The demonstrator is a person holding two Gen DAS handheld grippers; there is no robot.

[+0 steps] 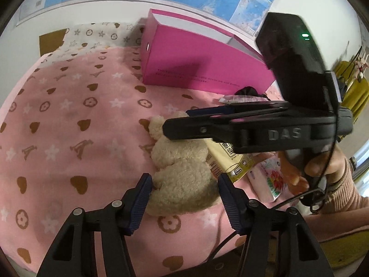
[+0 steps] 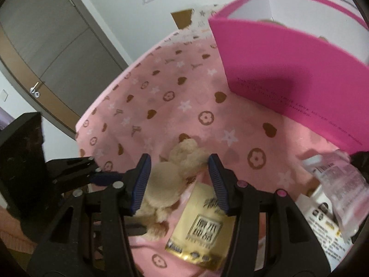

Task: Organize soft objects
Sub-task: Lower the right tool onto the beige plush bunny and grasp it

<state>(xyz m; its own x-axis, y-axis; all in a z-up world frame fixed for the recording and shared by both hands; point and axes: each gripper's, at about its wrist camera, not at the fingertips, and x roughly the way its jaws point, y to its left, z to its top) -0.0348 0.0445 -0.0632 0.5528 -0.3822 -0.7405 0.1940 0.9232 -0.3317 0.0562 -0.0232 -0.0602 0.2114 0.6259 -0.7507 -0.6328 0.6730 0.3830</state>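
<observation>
Your left claw point(image 1: 184, 198) has the cream plush toy point(image 1: 180, 173) right between its blue pads: the toy's rounded rear end fills the gap, the left pad lies against the fur, and the right pad is at the fur's edge or just off it. Call those jaws half apart and straddling the toy, not yet clamped; whether they pinch at all I cannot tell.

The toy lies on the pink patterned bed cover point(image 1: 69, 127), its long axis running away from your left claw, head end toward the pink box point(image 1: 196, 62) that stands farther back near the wall. A yellow packet point(image 1: 228, 159) touches the toy's right flank, and a pink floral packet point(image 1: 269, 180) sits just beyond that.

Your right claw point(image 2: 180, 182) hangs above the same spot, jaws apart and empty, with the toy under its left pad and the yellow packet under its right. It crosses the left wrist view over the toy's head.

So the left hand is the nearer and already lined up. I would close it across the toy's short width, then carry along the long axis toward the box, minding the right claw overhead.
</observation>
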